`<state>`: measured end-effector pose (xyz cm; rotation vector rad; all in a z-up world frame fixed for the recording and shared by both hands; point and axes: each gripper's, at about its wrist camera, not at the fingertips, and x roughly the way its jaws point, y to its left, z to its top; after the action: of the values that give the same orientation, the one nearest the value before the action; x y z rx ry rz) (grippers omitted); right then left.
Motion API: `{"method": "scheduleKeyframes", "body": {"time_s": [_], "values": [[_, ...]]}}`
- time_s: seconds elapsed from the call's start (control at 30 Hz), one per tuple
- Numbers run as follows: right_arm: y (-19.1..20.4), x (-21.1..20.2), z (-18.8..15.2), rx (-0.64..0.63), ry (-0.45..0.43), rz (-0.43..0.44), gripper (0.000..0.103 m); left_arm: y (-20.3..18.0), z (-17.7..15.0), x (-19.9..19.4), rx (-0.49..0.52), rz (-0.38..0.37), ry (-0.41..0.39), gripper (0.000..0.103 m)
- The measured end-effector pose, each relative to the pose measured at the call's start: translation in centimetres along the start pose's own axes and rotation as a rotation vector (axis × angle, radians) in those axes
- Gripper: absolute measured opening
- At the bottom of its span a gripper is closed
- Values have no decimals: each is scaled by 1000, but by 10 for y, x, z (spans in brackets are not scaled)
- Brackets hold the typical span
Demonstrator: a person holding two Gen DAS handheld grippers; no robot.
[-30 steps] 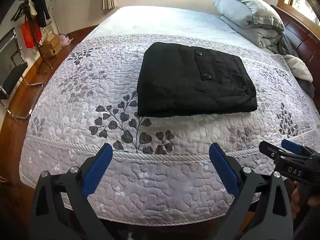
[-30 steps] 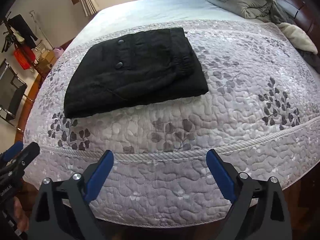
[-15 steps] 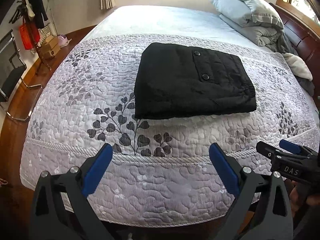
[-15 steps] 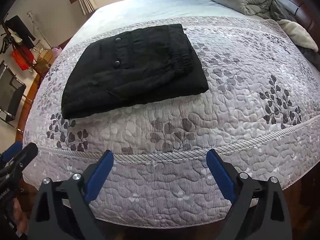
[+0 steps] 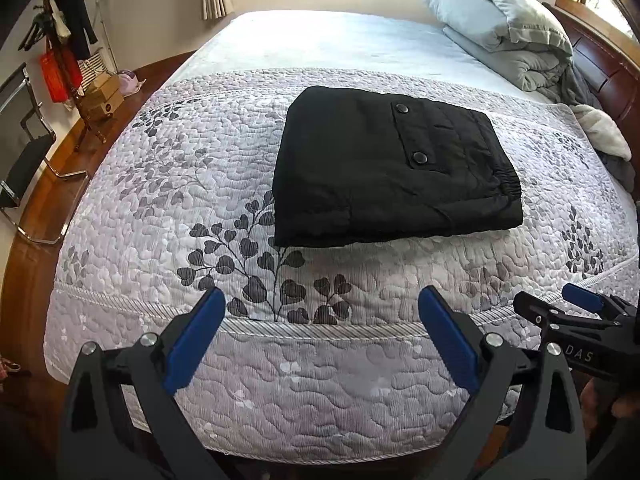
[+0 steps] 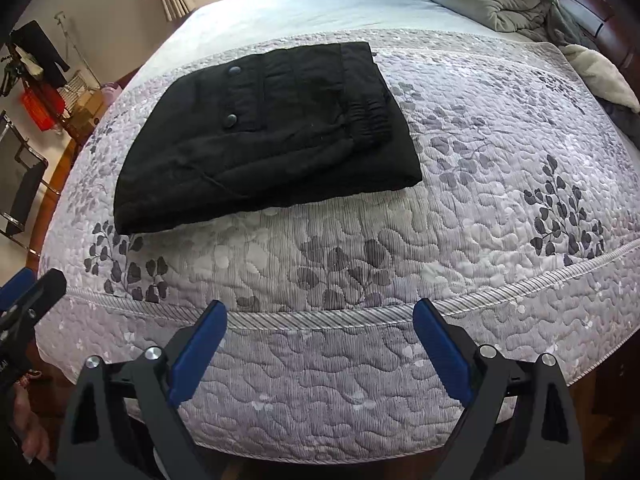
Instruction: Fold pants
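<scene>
On the quilted bedspread (image 5: 160,208), mid-bed, the black pants (image 5: 384,168) lie as a compact rectangle, pocket snaps up, elastic waistband toward the pillow (image 5: 496,12) side. Fold looks finished to me. My left gripper (image 5: 320,332) and right gripper (image 6: 320,340) both hang off the bedspread's near edge, well apart from the pants, jaws spread wide, holding nothing. If anything's left: square the near edge, press flat from above, don't drag the top layer. Otherwise hands off.
</scene>
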<state>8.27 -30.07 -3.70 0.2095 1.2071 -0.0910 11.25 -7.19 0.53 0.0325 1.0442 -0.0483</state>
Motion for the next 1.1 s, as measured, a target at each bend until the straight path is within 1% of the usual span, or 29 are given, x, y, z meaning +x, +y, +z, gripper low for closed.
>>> {"method": "scheduleKeyframes", "body": {"time_s": [0.53, 1.1], "values": [[-4, 0, 2, 1, -4, -17, 95, -2, -1, 3, 9, 2, 2, 97], [-6, -5, 5, -7, -19, -39, 95, 6, -8, 18, 21, 45, 30, 97]]}}
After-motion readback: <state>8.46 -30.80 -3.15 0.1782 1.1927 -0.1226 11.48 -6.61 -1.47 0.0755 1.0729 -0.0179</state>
